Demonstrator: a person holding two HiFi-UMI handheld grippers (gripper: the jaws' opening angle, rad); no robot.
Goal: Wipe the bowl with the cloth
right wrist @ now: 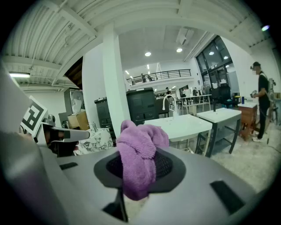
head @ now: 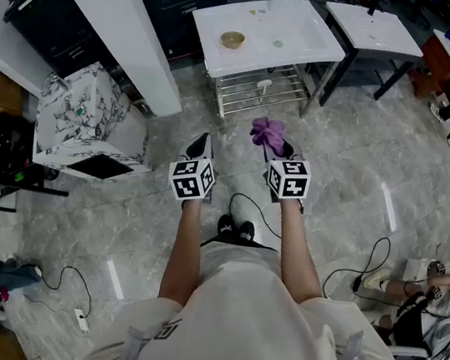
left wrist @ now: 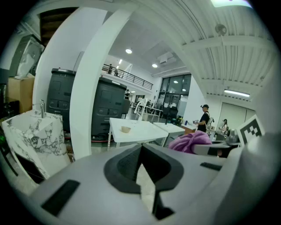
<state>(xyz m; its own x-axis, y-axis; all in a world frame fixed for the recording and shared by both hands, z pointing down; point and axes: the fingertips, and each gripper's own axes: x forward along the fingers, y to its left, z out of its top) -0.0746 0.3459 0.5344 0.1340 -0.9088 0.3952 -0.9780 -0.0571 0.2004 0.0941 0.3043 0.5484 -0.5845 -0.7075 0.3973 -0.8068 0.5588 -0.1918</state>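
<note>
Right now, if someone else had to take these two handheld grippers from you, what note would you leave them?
Left gripper: shut, nothing in it.
Right gripper: shut on the purple cloth, which hangs bunched from its jaws.
Bowl: on the white table ahead, across open floor, away from both grippers.
Done: cloth is in hand.
Left: walk up to the table, probably steady the bowl with the left gripper, then wipe it with the cloth.
</note>
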